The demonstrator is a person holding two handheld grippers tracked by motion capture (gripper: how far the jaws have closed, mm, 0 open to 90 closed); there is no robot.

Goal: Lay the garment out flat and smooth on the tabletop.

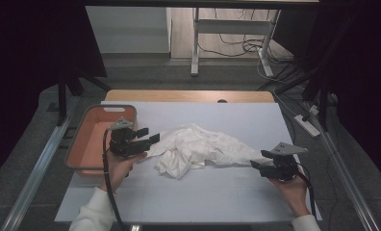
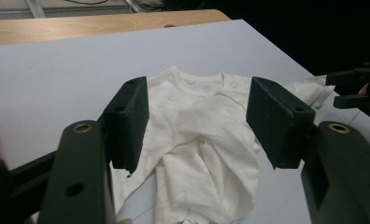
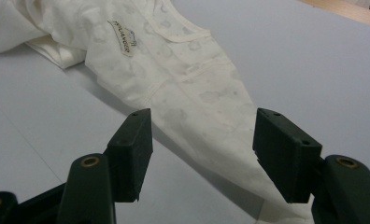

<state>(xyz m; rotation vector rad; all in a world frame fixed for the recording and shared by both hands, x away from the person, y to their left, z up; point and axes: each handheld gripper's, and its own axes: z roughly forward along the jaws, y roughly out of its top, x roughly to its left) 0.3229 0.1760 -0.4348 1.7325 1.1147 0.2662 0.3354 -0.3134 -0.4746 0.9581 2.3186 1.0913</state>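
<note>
Crumpled white garment (image 1: 198,147) mid-sheet, both grippers released.
Left gripper (image 1: 147,136) parted at the garment's left edge, right gripper (image 1: 261,160) parted over its right tip; bare white sheet (image 1: 203,192) along the near side, orange basket (image 1: 90,139) at left.

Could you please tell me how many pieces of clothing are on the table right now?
1: a crumpled white garment lies mid-table on the white sheet, right of the orange basket. The basket's bottom looks bare where visible; its near part is hidden.

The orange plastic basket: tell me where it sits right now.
In the high view the orange plastic basket sits at the table's left edge, just behind the left gripper and left of the crumpled white cotton garment.
</note>
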